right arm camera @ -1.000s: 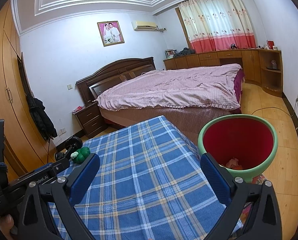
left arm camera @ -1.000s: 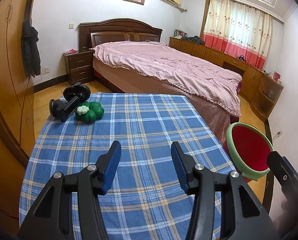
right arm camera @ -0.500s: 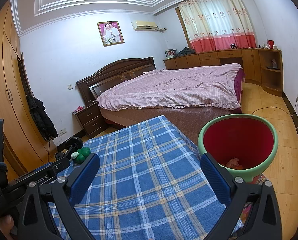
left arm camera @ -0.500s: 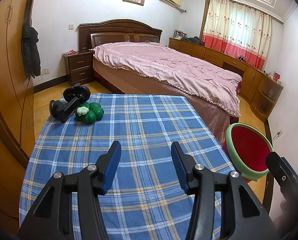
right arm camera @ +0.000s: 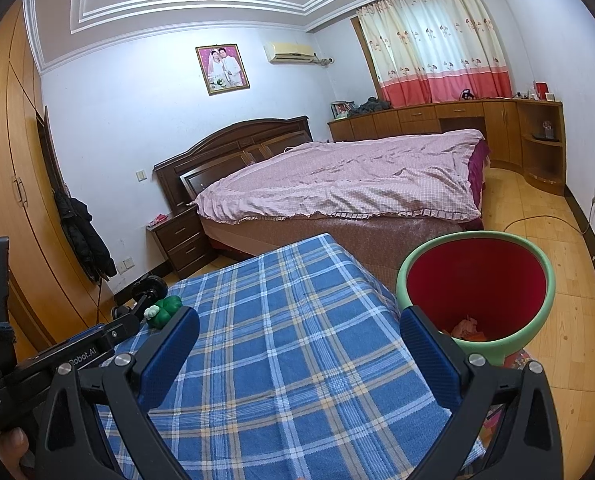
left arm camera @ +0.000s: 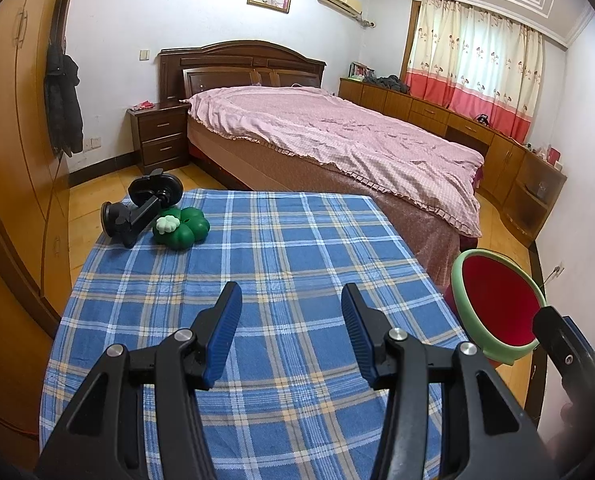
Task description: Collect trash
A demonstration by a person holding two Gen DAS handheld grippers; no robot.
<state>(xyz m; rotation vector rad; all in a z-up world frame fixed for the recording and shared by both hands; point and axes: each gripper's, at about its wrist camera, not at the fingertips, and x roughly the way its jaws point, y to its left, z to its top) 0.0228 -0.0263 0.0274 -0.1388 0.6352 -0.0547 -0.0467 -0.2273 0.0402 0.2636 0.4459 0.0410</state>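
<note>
**Two grippers held over a plaid-covered table, bin beside it**

Landmark for all positions: table [left arm camera: 281,264], draped in a blue plaid cloth.

Left-wrist view, left to right. At the far left corner of the table: black suction-cup mount [left arm camera: 137,210], lying on its side. Just right of it and touching it: green clover-shaped object [left arm camera: 187,228] with a small white flower-shaped piece on top. Over the near middle of the table: left gripper [left arm camera: 291,320], blue pads spread apart, nothing between them, only bare cloth showing in the gap. Off the right edge of the table, on the floor: waste bin [left arm camera: 463,280], pale green outside and red inside, rim tilted toward the camera. At the extreme right, in front of the bin: black body of the other gripper, partly cut off.

Right-wrist view, left to right. At the left margin: body of the left gripper, with a fingertip of the person's hand showing beneath it. Over the near right part of the table: right gripper [right arm camera: 297,346], released, pads wide apart and empty, right pad overlapping the bin's rim in the picture. Inside the bin, at the bottom: crumpled pinkish trash [right arm camera: 467,326]. Beyond the far edge of the table: bed [right arm camera: 337,184] under a pink cover.
</note>
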